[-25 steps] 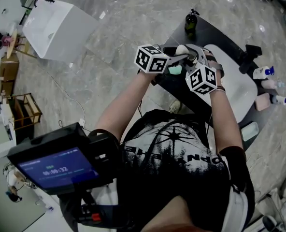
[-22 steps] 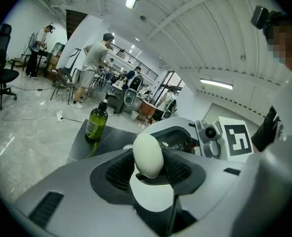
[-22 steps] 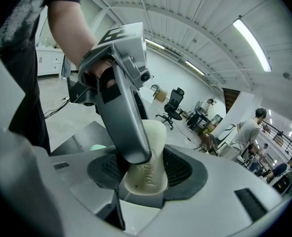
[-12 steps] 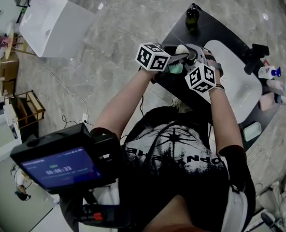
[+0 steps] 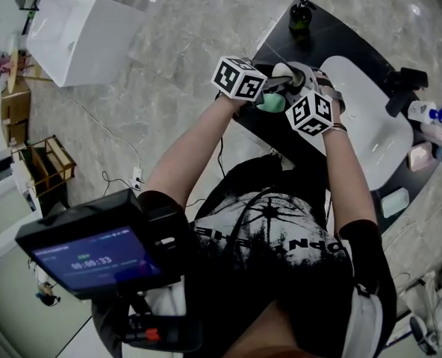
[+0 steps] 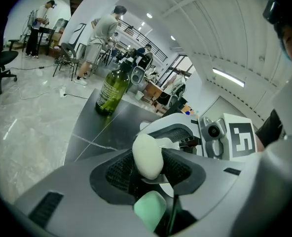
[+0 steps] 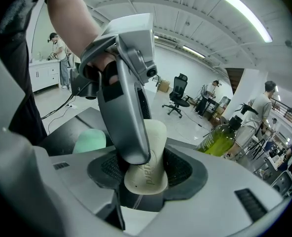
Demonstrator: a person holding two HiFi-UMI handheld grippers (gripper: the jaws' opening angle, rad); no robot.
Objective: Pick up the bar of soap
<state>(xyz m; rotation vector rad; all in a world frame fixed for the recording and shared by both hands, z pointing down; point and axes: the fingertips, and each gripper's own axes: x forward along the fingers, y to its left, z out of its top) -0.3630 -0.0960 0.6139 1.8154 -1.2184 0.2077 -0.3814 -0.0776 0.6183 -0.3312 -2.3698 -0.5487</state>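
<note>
The cream bar of soap (image 7: 153, 157) sits just above a mint-green bar (image 7: 89, 141), clamped from opposite sides by the left tool (image 6: 148, 174) and the right tool (image 7: 147, 172). The pickup looks nearly complete. Next, hold both grips steady and keep the bar clear of the mint-green one.

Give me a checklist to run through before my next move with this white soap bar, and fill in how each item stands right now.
1. Grip of left tongs on white soap bar: ok, pads press both sides.
2. Grip of right tongs on the same bar: ok.
3. Nothing else caught: ok, green soap bar lies below the pads, not between them.
4. Path past bottle: ok, it stands upright at the far end of the table.
5. Height of the held bar over the table: cannot tell.
</note>
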